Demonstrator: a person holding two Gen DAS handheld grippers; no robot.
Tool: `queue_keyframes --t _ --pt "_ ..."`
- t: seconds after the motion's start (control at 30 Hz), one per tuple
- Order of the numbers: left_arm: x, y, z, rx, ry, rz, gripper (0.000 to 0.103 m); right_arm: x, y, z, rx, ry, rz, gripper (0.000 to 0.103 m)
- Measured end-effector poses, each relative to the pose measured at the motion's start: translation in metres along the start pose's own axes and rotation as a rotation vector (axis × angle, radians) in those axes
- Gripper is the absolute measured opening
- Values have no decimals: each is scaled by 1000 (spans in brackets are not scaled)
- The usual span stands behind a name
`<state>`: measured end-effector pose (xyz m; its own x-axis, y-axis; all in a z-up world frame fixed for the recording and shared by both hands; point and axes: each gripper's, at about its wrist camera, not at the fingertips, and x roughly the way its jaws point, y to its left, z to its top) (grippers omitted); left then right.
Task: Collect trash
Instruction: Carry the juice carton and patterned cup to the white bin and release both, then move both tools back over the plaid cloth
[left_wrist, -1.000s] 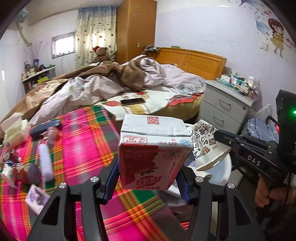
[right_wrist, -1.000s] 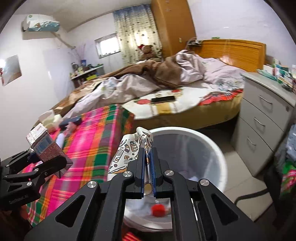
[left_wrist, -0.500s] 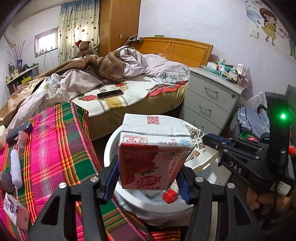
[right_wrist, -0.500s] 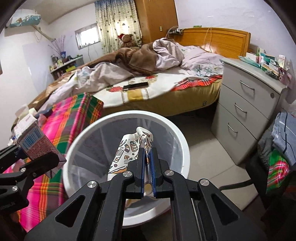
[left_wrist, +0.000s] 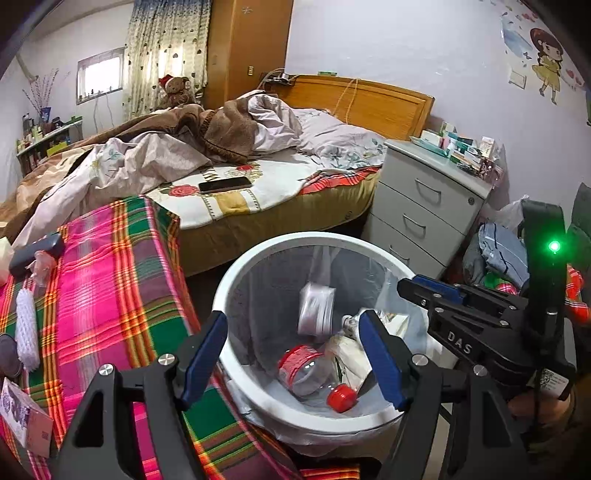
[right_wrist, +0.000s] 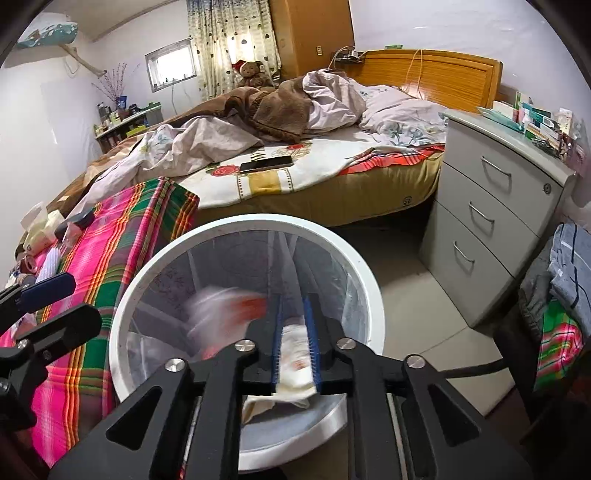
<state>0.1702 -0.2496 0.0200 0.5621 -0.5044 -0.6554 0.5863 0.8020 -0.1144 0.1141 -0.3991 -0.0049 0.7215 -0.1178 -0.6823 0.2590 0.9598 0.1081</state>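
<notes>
From the left wrist, the left tongs (left_wrist: 291, 354) hang over the round white plastic waste bin with a clear liner (left_wrist: 236, 280), jaws opening with nothing between the blue pads. Just beyond the tips, inside the bin, a blurred pale carton (left_wrist: 317, 308) hangs in mid-fall. Beneath it lie a clear plastic bottle with a red label and red cap (left_wrist: 314, 373) and crumpled pale paper wrappers (left_wrist: 351, 356). To the left of the tongs spreads the worktop under a pink, green and red plaid cloth (left_wrist: 110, 280). To the right, the right tongs (left_wrist: 417, 288) reach in over the bin's rim.

From the right wrist, the right tongs (right_wrist: 294, 339) are opening to a narrow gap, and a crumpled white patterned paper wrapper (right_wrist: 293, 354) sits between the pads; whether they still press it I cannot tell. Left of the tips, a red-and-white blur (right_wrist: 225, 310) streaks inside the bin (right_wrist: 362, 284). The left tongs (right_wrist: 51, 302) show at the far left over the plaid cloth (right_wrist: 122, 229).
</notes>
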Motion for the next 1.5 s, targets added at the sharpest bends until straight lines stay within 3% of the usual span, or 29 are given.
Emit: queue_keyframes --t 0.13,0.67,0.8,1.23,1.5 --pt "-8 8 -2 -13 -12 16 76 -5 5 -1 -4 -11 13 34" --pt "-50 46 -18 -71 -54 93 76 -19 42 1 -40 -55 75 35" --pt "-63 59 -25 -92 -64 112 76 -24 58 0 -63 -64 104 45" --pt "-103 104 -48 -148 -107 218 76 -30 108 -7 -131 -75 187 47" --pt "-132 145 -70 -217 -118 286 76 -29 151 -14 -184 -62 281 48"
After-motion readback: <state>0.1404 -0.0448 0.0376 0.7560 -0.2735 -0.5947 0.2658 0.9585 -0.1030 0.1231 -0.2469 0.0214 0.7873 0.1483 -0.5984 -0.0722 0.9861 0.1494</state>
